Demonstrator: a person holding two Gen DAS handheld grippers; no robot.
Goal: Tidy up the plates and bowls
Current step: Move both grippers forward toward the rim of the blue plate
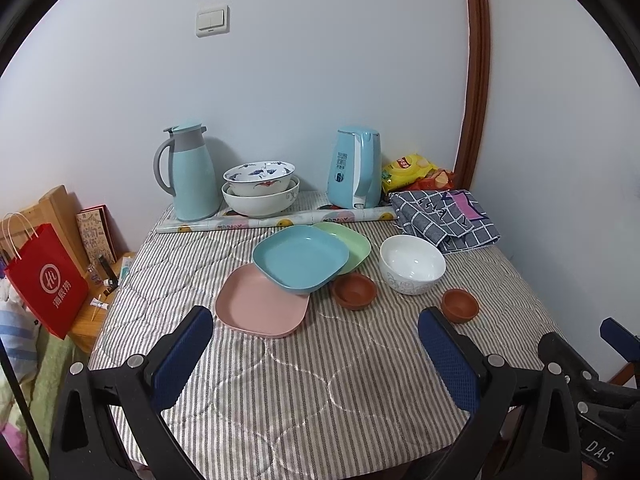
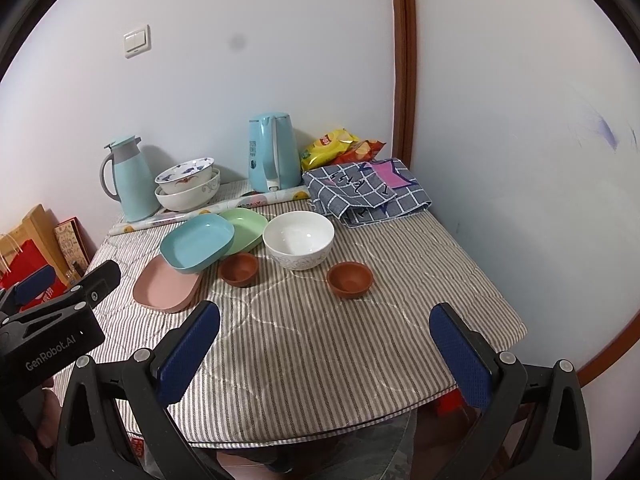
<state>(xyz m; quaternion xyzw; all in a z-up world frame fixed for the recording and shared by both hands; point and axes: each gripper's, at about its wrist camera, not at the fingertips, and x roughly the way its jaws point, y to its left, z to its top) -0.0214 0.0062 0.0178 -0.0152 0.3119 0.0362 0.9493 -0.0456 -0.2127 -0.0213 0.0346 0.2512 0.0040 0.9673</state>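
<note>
On the striped table a blue plate (image 1: 300, 258) rests tilted on a pink plate (image 1: 260, 308) and a green plate (image 1: 352, 242). A white bowl (image 1: 412, 264) stands to their right, with two small brown bowls (image 1: 354, 290) (image 1: 460, 305) in front. They also show in the right wrist view: blue plate (image 2: 197, 242), pink plate (image 2: 166, 286), green plate (image 2: 245, 228), white bowl (image 2: 298, 244), brown bowls (image 2: 239, 269) (image 2: 349, 279). My left gripper (image 1: 316, 344) is open and empty above the table's near part. My right gripper (image 2: 326, 344) is open and empty too.
Two stacked patterned bowls (image 1: 260, 190), a teal thermos jug (image 1: 190, 172), a teal kettle (image 1: 356, 168), a rolled sheet (image 1: 276, 220), a checked cloth (image 1: 444, 214) and snack bags (image 1: 412, 170) stand at the back by the wall. A red bag (image 1: 48, 280) stands left of the table.
</note>
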